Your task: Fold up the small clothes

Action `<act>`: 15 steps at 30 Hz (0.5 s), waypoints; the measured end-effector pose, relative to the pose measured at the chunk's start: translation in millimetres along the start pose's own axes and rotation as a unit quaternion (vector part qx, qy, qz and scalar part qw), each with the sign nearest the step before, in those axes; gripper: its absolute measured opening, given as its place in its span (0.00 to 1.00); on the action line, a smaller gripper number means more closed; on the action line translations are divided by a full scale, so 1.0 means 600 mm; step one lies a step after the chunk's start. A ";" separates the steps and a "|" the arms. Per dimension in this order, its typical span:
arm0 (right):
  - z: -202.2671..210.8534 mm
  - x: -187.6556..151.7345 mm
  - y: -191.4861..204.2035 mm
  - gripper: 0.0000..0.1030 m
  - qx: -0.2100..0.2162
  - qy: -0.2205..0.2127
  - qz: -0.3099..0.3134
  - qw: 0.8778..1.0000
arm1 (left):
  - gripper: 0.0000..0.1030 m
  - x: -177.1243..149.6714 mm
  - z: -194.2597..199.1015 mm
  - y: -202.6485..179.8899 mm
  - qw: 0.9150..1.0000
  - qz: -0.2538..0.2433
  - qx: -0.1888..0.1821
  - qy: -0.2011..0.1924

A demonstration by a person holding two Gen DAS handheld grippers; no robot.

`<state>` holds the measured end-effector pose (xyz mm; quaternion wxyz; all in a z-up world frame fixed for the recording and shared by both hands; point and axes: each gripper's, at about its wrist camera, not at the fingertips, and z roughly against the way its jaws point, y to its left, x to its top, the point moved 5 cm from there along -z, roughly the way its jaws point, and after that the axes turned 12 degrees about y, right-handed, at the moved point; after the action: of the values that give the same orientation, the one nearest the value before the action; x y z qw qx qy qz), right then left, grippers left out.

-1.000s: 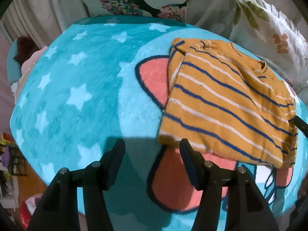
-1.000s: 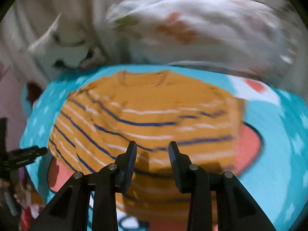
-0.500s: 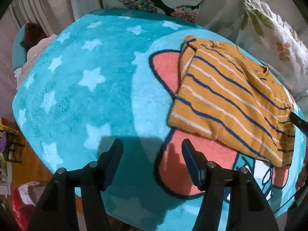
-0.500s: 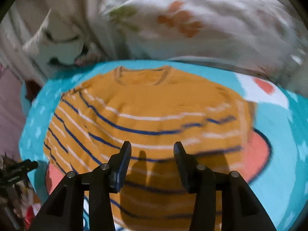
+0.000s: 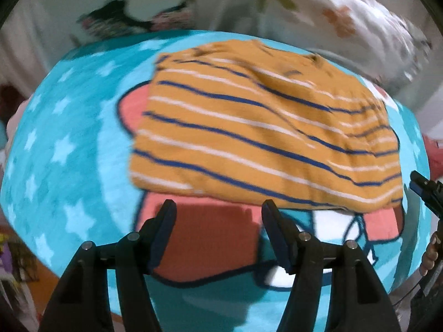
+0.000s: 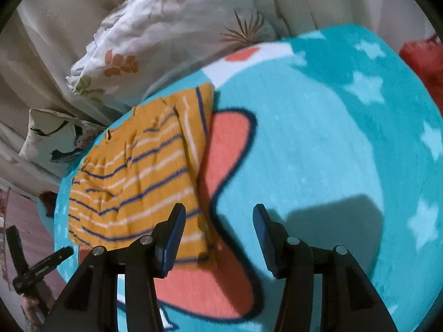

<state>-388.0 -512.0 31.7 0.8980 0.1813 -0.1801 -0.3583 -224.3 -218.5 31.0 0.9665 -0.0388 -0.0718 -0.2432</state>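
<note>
The folded shirt [image 5: 263, 135], orange with blue and white stripes, lies flat on the blue blanket [image 5: 69, 138], neck toward the pillows [image 6: 166, 36], long side running along its hem. Left gripper [image 5: 218, 221] hovers just off the hem, fingers apart, empty. Right gripper [image 6: 218, 229], beside the shirt's right edge, has just been opening, holding nothing.

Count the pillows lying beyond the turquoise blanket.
2: a leaf-print pillow behind the striped shirt, and a smaller pillow left of it. Others may be hidden.
</note>
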 end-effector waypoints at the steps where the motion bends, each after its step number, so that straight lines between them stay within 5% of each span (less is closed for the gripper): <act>1: -0.003 -0.006 0.000 0.54 0.008 0.002 -0.001 1.000 | 0.61 0.000 -0.003 -0.015 1.000 -0.011 0.002 0.002; 15: -0.058 -0.023 0.009 0.57 0.122 0.037 -0.020 0.992 | 0.65 -0.034 -0.015 -0.145 0.994 -0.106 -0.016 0.019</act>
<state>-378.5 -491.7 0.9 0.8681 0.3059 -0.1851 -0.3443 -282.7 -286.4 22.3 0.9357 -0.0417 -0.0536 -0.3461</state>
